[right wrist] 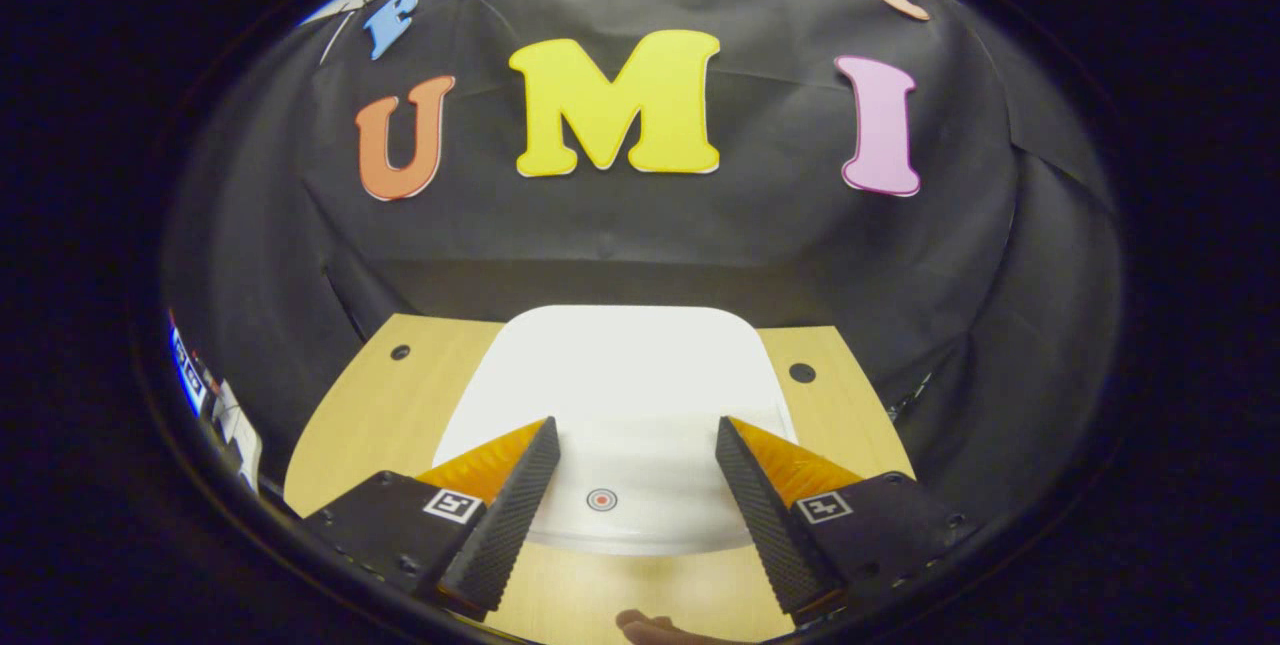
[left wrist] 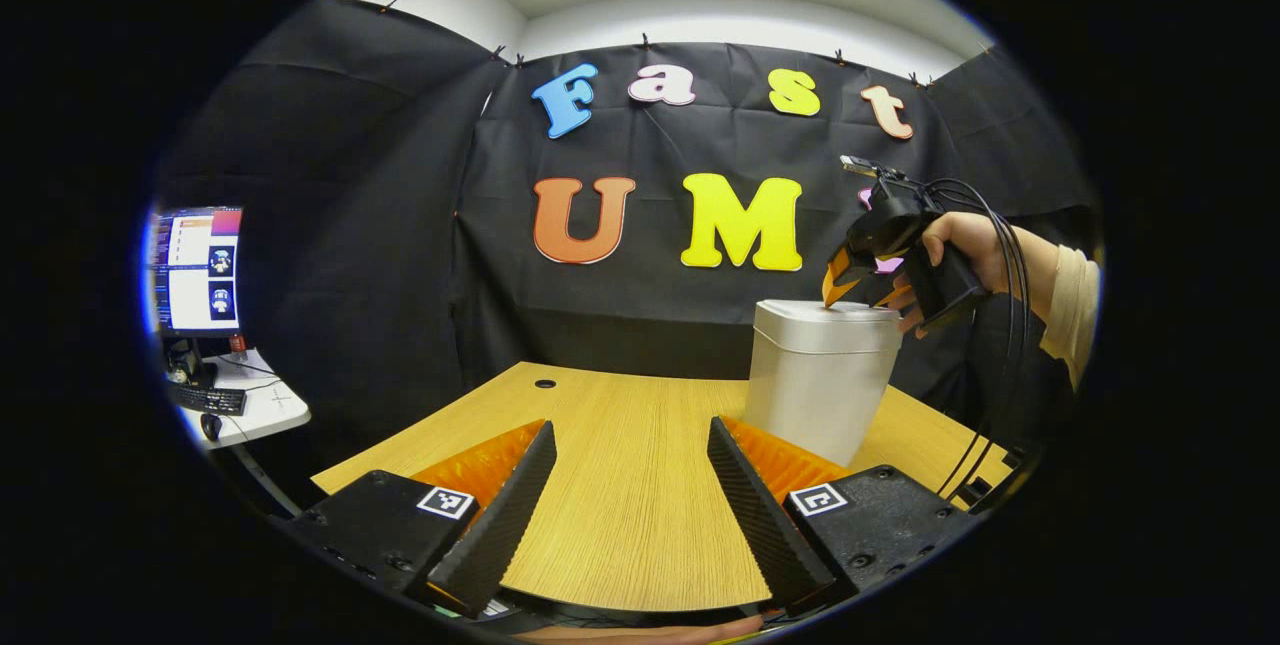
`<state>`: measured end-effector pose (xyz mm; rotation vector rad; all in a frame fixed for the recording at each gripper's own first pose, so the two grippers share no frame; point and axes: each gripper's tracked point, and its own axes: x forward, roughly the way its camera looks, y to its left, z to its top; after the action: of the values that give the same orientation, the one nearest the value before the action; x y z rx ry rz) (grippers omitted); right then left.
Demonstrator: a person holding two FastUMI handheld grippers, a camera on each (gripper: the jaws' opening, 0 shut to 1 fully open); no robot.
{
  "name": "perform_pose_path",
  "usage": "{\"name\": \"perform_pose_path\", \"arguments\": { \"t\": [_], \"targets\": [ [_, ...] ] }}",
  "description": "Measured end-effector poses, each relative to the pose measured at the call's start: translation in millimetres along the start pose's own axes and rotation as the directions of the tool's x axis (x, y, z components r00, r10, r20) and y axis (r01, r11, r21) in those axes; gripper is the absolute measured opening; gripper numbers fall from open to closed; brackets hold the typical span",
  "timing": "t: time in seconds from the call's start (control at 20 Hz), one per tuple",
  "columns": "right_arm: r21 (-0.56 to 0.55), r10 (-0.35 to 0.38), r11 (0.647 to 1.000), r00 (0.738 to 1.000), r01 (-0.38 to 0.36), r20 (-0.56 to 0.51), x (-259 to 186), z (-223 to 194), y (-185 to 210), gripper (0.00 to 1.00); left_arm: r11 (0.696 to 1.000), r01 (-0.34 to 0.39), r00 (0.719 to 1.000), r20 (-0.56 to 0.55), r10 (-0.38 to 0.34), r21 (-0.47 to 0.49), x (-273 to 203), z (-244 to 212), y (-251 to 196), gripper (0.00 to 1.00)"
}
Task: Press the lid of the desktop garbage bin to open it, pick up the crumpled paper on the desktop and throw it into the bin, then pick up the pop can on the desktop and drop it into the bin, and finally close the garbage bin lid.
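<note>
Left claw (left wrist: 632, 485) spread wide, idle over pale wood-grain bench (left wrist: 620, 525). Silver rounded desktop bin (left wrist: 815, 385) at right rear of bench, flat white lid (right wrist: 620, 395) closed. Right claw (right wrist: 632, 485) parted, tips just above lid near red target dot (right wrist: 601, 499). Risk: off-target press tipping bin or failing to pop lid. Lid contact hard to judge.

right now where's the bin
In the left gripper view the garbage bin stands right of centre on the wooden desk, lid down, with the right gripper at its top; the right gripper view looks down onto its lid.
</note>
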<state>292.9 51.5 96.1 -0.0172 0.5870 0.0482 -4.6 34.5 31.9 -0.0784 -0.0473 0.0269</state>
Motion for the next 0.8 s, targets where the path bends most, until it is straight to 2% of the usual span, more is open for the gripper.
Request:
{"name": "perform_pose_path", "arguments": {
  "t": [0.15, 0.3, 0.45, 0.55, 0.65, 0.8],
  "targets": [
    [0.032, -0.008, 0.999, 1.000, 0.008, -0.009, 1.0, -3.7, 0.9, 1.00, 1.000, 0.014, 1.000, 0.011, -0.014, 0.001, -2.2, 3.2, -5.0, 0.98],
    [0.038, -0.015, 0.999, 0.998, 0.012, 0.069, 0.4, -1.2, 1.3, 0.99, 1.000, 0.029, 0.999, 0.015, -0.029, 0.007, -4.7, 3.6, -10.3, 0.98],
    [0.096, -0.034, 0.995, 0.987, 0.019, 0.157, -0.6, 5.7, 1.5, 0.99, 0.999, 0.044, 0.999, 0.017, -0.044, 0.012, -6.4, 3.8, -14.7, 0.98],
    [0.101, -0.034, 0.995, 0.980, 0.015, 0.194, 1.6, 7.8, 2.7, 0.95, 0.999, 0.047, 0.999, 0.024, -0.048, 0.016, -7.8, 5.5, -13.8, 0.98],
    [0.129, -0.051, 0.991, 0.970, 0.020, 0.238, 2.1, 8.7, 1.6, 0.97, 0.999, 0.041, 0.999, 0.028, -0.041, 0.010, -6.3, 6.2, -10.9, 0.98],
    [0.100, -0.055, 0.995, 0.953, 0.026, 0.299, -1.3, 4.1, 0.5, 0.99, 1.000, 0.024, 0.999, 0.024, -0.024, -0.004, -2.4, 4.5, -4.7, 0.98]
  ]
}}
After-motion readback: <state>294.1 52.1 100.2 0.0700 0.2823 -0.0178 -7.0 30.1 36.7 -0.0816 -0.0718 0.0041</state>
